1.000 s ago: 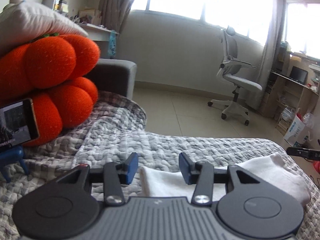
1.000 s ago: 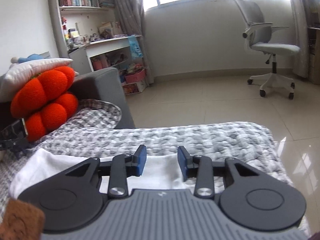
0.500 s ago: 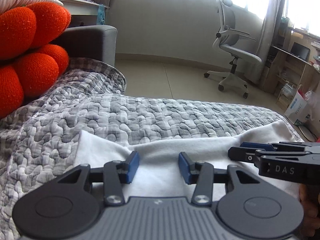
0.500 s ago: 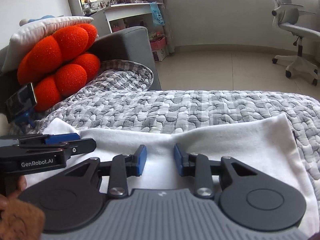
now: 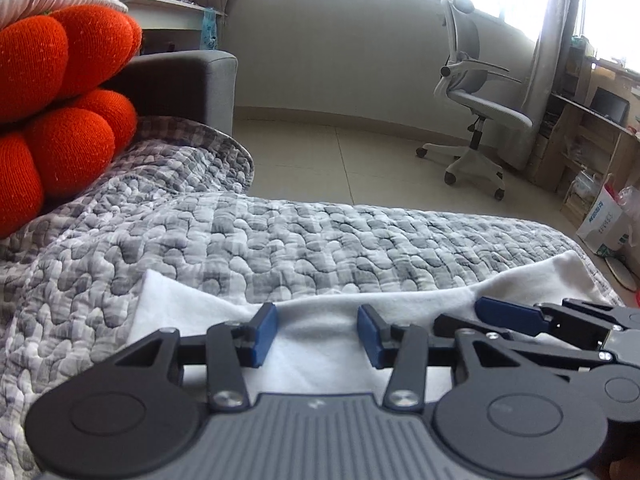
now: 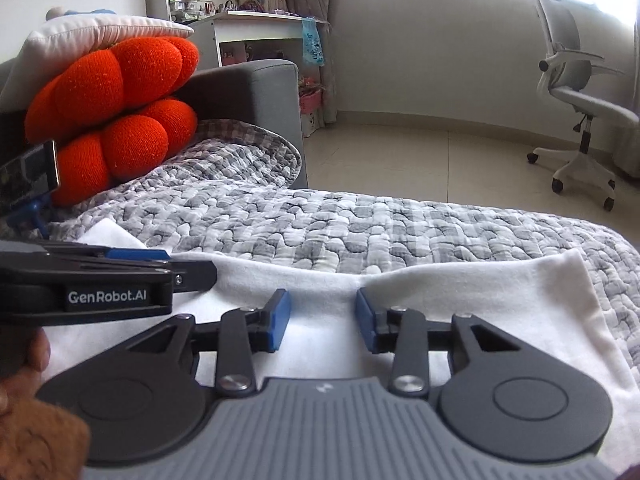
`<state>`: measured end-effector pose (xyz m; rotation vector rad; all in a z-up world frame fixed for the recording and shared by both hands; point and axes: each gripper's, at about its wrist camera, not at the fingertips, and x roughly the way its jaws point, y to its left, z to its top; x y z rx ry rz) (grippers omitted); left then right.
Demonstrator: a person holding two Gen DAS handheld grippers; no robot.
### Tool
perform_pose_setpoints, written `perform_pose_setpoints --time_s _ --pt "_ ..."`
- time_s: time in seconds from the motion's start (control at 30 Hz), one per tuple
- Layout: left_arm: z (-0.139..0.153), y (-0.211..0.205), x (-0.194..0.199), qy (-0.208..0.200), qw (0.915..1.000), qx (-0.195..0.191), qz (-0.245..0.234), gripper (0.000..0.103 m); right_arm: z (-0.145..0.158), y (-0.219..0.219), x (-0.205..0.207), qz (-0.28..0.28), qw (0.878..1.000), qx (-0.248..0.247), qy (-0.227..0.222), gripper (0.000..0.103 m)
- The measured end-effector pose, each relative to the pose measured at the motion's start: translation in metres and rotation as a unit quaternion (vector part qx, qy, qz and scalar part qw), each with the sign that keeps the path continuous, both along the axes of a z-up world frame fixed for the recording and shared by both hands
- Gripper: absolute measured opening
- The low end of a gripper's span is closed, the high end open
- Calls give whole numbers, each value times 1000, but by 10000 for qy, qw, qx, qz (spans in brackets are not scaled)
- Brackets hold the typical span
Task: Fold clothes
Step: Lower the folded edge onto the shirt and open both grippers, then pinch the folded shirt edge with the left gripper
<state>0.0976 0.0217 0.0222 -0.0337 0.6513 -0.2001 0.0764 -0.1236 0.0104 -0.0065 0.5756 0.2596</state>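
Note:
A white garment [image 5: 188, 300] lies flat across the grey quilted blanket [image 5: 320, 240], its far edge dipping in the middle. My left gripper [image 5: 316, 334] hangs low over the garment's left part, blue pads apart, nothing pinched between them. My right gripper [image 6: 322, 320] sits over the garment [image 6: 500, 292] near the dip in its far edge. Its jaws are opening, and the cloth lies under the gap rather than in the pads' grip. Each gripper shows side-on in the other's view: the right gripper [image 5: 472, 318] and the left gripper [image 6: 180, 266].
An orange pumpkin cushion [image 6: 116, 120] and a white pillow [image 6: 100, 36] lean on the grey sofa arm [image 6: 248, 88] at the left. A phone on a blue stand [image 6: 28, 180] stands beside them. Past the blanket's far edge lie tiled floor and an office chair [image 5: 476, 120].
Both grippers came forward and down over the white garment and now sit side by side. The right jaws narrowed, then widened again.

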Motion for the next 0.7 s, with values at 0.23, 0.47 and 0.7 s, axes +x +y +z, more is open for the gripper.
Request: perform_pose_setpoints --time_s 0.23,0.47,0.7 --pt "12 8 -13 86 9999 -38 57 48 12 -16 -17 -44 9994 316 116 48" --pt "17 27 -69 77 9999 -67 24 52 16 -36 -64 230 9989 349 226 52" --pt "30 37 -118 -189 9994 -151 -256 53 18 -31 -93 593 9977 306 116 52"
